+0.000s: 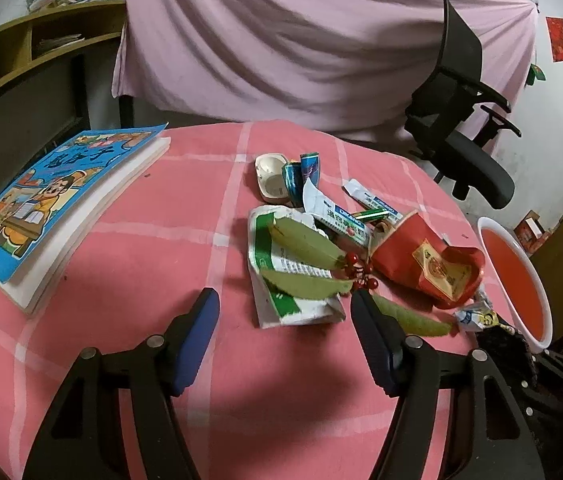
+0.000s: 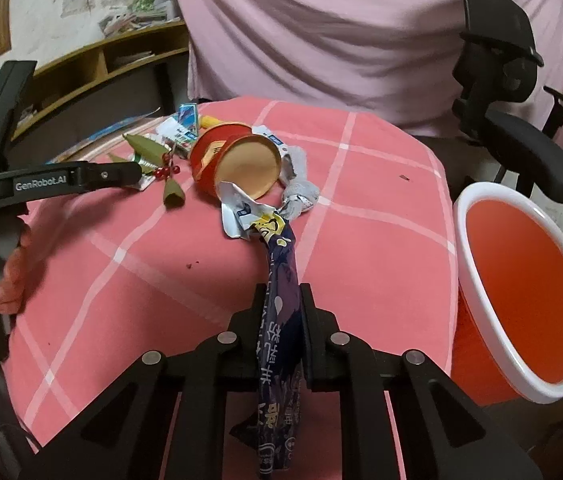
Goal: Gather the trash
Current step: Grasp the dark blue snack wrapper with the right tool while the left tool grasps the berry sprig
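The right hand-held gripper [image 2: 281, 300] is closed tight on a long dark purple wrapper [image 2: 279, 320], its two jaws pressed flat against the foil from either side. The wrapper's long axis runs almost straight along the line the gripper points: one end trails back under the jaws toward six o'clock, the other reaches ahead toward twelve o'clock and ends just beside the mouth of a red paper cup [image 2: 237, 164] lying on its side on the table [image 2: 361, 200]. The relation that matters for the next move is where the bin [image 2: 521, 360] sits: in the right wrist view the red bin with the white rim stands off the table's edge at about three to four o'clock from the gripper, near it and with its mouth tilted open toward the camera. So I judge a short swing to the right would carry the wrapper over the opening, and the trailing tail would need to clear the rim. The right hand is plainly the nearer one to the bin. The left hand-held gripper [image 1: 285, 300] is about half open and holds nothing; the blue pads hover above the pink checked cloth, with a crumpled green and white packet [image 1: 281, 280] and a green leaf [image 1: 305, 286] lying between them and just ahead, at twelve o'clock. From the left gripper, the bin [image 1: 537, 300] lies far out at three o'clock, beyond the cup [image 1: 421, 268].
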Tool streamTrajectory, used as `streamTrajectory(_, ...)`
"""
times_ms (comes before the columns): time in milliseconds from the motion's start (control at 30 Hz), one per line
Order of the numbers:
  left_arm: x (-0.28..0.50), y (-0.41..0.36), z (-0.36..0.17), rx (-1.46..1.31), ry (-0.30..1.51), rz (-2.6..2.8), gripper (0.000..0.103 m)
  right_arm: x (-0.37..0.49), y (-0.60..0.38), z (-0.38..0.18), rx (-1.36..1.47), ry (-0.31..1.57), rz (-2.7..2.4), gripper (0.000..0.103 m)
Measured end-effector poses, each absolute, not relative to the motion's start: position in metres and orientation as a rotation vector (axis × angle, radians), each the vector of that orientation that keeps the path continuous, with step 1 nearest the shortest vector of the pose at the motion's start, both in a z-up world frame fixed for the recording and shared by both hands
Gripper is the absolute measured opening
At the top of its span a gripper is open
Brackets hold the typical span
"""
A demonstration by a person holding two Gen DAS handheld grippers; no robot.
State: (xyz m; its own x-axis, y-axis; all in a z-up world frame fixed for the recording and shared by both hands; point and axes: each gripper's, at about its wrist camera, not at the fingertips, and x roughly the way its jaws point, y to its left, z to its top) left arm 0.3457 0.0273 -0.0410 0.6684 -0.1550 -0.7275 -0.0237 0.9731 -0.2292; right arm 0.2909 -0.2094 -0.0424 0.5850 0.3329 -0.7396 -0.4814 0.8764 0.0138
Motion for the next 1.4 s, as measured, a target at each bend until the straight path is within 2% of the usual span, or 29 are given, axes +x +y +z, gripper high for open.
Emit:
streamTrajectory(167,0.35,0.026,-0.042,-0.205,0.845,-0.06,0.046,0.293,-0.212,-0.042,-0.168,0.814,0.49,0.011)
streamTrajectory(200,0.35,0.026,-0.042,-0.204,0.844,-0.062,0.038,0.293,-0.212,-0.042,-0.158,0.814,0.493,0.011)
streamTrajectory(433,0.343,0.036,-0.044,-0.261,0.827,-0.075,0.023,0.292,-0.216,-0.043,-0.113,0.815,0.504,0.011)
streamTrajectory(633,0.332,0.04,-0.041,-0.306,0.812,-0.095,0.015,0.292,-0.219,-0.044,-0.092,0.812,0.512,0.011)
streamTrajectory(700,0.326,0.038,-0.039,-0.298,0.802,-0.103,0.005,0.292,-0.219,-0.044,-0.091,0.81,0.512,0.011)
streamTrajectory(800,0.314,0.034,-0.037,-0.276,0.793,-0.104,0.0,0.291,-0.219,-0.044,-0.09,0.805,0.512,0.011)
streamTrajectory(1167,0.3,0.008,-0.03,-0.227,0.714,-0.158,0.0,0.284,-0.227,-0.043,-0.068,0.775,0.49,0.011)
streamTrajectory(1267,0.309,0.0,-0.026,-0.213,0.711,-0.177,0.011,0.287,-0.231,-0.043,-0.044,0.778,0.483,0.011)
streamTrajectory(1333,0.317,-0.005,-0.026,-0.203,0.723,-0.182,0.024,0.29,-0.234,-0.044,-0.025,0.787,0.485,0.011)
streamTrajectory(1400,0.327,-0.009,-0.026,-0.198,0.735,-0.185,0.025,0.292,-0.235,-0.043,-0.014,0.791,0.486,0.011)
